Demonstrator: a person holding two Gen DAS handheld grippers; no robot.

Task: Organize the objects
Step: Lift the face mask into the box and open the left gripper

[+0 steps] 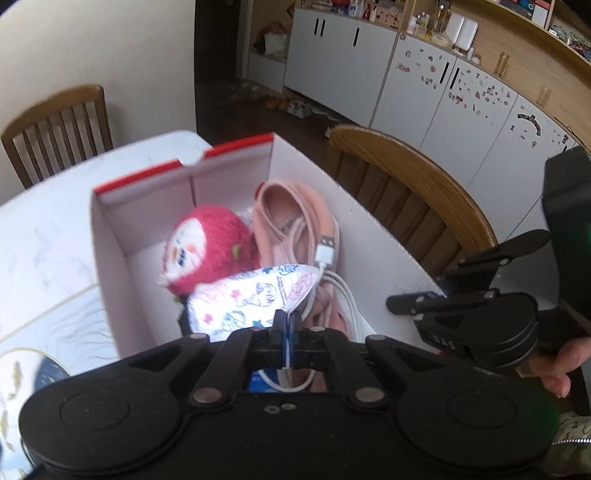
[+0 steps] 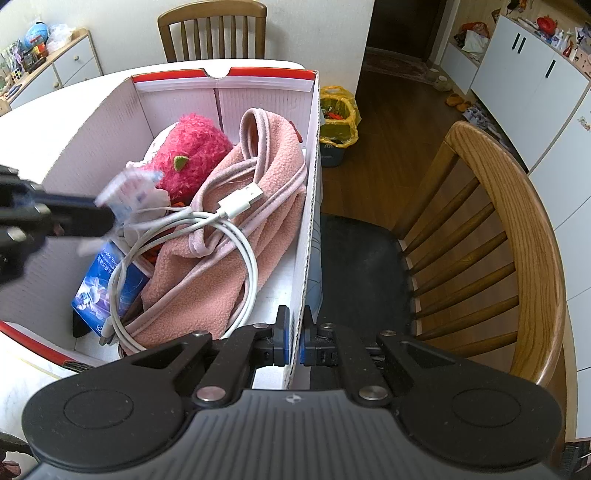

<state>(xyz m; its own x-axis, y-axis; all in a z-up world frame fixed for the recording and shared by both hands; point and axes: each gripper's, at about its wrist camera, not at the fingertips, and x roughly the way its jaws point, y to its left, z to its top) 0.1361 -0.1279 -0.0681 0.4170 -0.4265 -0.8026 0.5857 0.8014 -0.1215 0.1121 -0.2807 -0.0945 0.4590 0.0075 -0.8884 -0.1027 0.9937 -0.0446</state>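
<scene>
My left claw point(image 1: 286, 319) was pressed together on the edge of a printed face mask point(image 1: 251, 297), white with coloured cartoon figures, and held it over the open cardboard box point(image 2: 309, 206). In the right wrist view this mask point(image 2: 125, 192) appeared blurred at the tip of the left claw point(image 2: 110, 218), above the box's near left part. My right claw point(image 2: 294, 338) pinched the right side wall of the box, one pad inside and one outside. The hand point(image 1: 561, 365) holding the right claw's handle showed at the right edge of the left wrist view, beside the right claw point(image 1: 397, 306).

Inside the box lay a pink-red plush toy point(image 2: 192, 155) toward the far end, a pink fleece garment point(image 2: 258, 206) along the right side, and a coiled white USB cable point(image 2: 207, 236) on top of the garment. A blue packet point(image 2: 99, 288) stood against the near left corner, partly under the cable.

The box, white inside with a red rim, rested on a white worktop point(image 1: 48, 236). A curved wooden chair point(image 2: 498, 236) with a dark seat stood just beside the box's right wall; a second slatted chair point(image 2: 212, 31) stood beyond the worktop's far edge. The floor was dark wood, with a bin lined in yellow plastic point(image 2: 338, 118) near the box's far right corner. White cabinets point(image 1: 424, 88) with stickers lined the wall.
</scene>
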